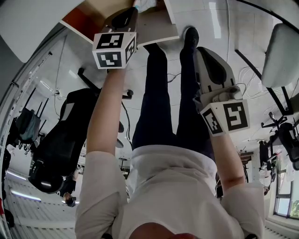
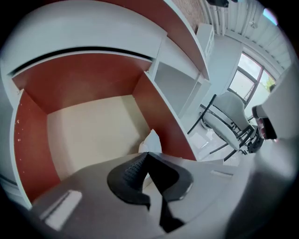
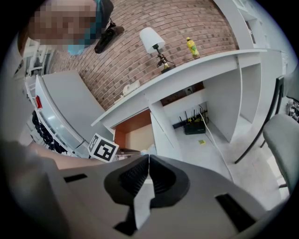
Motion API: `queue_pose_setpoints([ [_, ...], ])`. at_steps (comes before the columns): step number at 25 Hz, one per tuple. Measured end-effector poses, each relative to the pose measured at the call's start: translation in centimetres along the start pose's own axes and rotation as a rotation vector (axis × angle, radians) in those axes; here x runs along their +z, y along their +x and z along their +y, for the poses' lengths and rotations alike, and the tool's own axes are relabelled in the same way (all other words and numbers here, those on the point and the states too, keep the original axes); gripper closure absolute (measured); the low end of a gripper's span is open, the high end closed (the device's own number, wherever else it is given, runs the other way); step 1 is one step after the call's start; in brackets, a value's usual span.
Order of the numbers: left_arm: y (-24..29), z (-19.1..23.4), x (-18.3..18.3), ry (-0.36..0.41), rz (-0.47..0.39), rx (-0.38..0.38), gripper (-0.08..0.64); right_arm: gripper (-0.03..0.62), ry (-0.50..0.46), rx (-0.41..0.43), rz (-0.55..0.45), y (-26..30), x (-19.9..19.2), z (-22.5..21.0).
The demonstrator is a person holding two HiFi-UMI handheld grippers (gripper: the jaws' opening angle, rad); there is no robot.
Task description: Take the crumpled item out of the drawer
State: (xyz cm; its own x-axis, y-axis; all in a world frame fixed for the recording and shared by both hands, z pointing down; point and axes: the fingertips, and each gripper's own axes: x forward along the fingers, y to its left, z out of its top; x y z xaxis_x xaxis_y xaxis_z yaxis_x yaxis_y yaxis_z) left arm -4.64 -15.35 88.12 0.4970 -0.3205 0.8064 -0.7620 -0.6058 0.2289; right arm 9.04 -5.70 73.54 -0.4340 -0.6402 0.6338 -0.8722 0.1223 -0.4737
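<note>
The drawer (image 2: 32, 140) stands open, with red-brown walls and a pale bare floor. A white crumpled item (image 2: 152, 141) pokes out past the tips of my left gripper (image 2: 147, 154), which is shut on it near the drawer's right wall. In the head view the left gripper (image 1: 135, 9) reaches over the drawer (image 1: 79, 22) at the top, and the item (image 1: 141, 4) shows at its tip. My right gripper (image 3: 148, 157) is shut with nothing in it. It hangs back above the floor (image 1: 200, 52), pointing toward the drawer (image 3: 135, 130).
White desk shelving (image 2: 182, 79) rises right of the drawer, with a grey chair (image 2: 229, 116) beyond it. A black office chair (image 1: 60, 135) stands at the left and a white chair (image 1: 280, 51) at the right. A router with cables (image 3: 194, 125) sits under the desk.
</note>
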Motion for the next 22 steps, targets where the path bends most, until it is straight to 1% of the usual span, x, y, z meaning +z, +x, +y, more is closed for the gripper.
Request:
queue_pose_setpoints([
  [2,-0.6,0.2,0.4,0.002,-0.022,0.007,0.552,0.583,-0.007,0.005,0.003,-0.1,-0.2,0.2],
  [9,-4.0,0.5,1.7,-0.04,-0.131,0.033,0.552,0.584,-0.05,0.019,-0.007,-0.9,0.1,1.3],
  [15,-7.7,-0.7,1.8,-0.029,-0.229,0.058,0.552,0.584,-0.102,0.033,-0.024,-1.6,0.2,2.4],
  [22,-12.8,-1.6,0.9,-0.108,-0.366,0.104,0.552,0.584,-0.14,0.026,-0.02,-1.5,-0.9,3.5],
])
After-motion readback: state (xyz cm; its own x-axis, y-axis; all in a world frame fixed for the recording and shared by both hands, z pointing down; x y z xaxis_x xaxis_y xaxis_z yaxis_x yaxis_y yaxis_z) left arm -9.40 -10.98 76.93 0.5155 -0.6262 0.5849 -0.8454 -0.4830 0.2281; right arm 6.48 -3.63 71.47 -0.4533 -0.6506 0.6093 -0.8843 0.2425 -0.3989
